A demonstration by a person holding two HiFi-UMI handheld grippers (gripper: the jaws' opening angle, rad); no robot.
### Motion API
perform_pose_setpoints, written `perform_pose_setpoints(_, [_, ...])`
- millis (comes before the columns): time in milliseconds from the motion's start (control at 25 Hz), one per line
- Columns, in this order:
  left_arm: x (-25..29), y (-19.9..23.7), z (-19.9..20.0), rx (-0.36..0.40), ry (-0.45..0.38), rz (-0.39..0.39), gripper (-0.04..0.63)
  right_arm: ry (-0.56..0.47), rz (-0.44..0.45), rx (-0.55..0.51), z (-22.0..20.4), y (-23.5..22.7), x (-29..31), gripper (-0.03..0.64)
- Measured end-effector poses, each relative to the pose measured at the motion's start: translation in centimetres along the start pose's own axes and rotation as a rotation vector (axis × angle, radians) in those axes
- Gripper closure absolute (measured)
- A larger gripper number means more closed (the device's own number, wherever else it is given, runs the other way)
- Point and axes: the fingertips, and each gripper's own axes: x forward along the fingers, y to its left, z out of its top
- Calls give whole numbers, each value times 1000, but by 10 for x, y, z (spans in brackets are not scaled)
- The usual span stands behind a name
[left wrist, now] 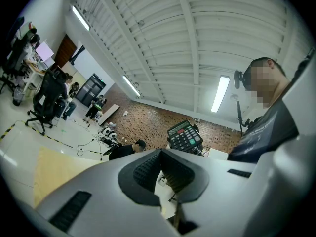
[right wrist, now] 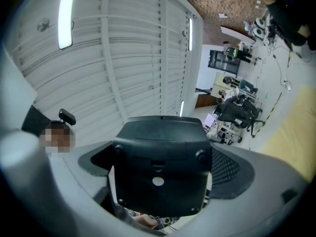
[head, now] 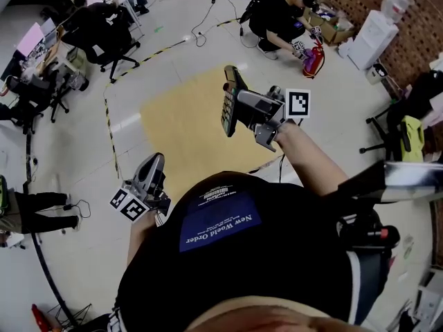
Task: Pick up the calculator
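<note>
The black calculator (head: 229, 101) is held up in the air above the floor, with my right gripper (head: 235, 108) shut on it. In the right gripper view its black back (right wrist: 160, 164) fills the space between the jaws, and my right gripper (right wrist: 160, 174) clamps it from both sides. The left gripper view shows its keypad face (left wrist: 185, 136) raised toward the ceiling. My left gripper (head: 155, 162) hangs lower at the left near my body. Its ribbed pads (left wrist: 148, 169) meet at the tips with nothing between them.
A tan floor mat (head: 181, 133) lies below the grippers. A person in black (head: 278, 16) crouches at the far side among cables. Office chairs (head: 104, 37) and desks stand at the far left, a white cabinet (head: 371, 39) at the far right. Yellow-black tape (head: 111, 133) edges the floor.
</note>
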Motion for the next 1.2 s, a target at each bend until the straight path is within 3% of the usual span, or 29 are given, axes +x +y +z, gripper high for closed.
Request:
perform_pose_setpoints(360, [2, -1, 1, 3, 2, -9, 589, 4, -58, -21, -1, -8, -4, 48])
perform_pose_setpoints(1200, [1, -2, -4, 6, -3, -3, 589, 35, -36, -15, -7, -10, -3, 48])
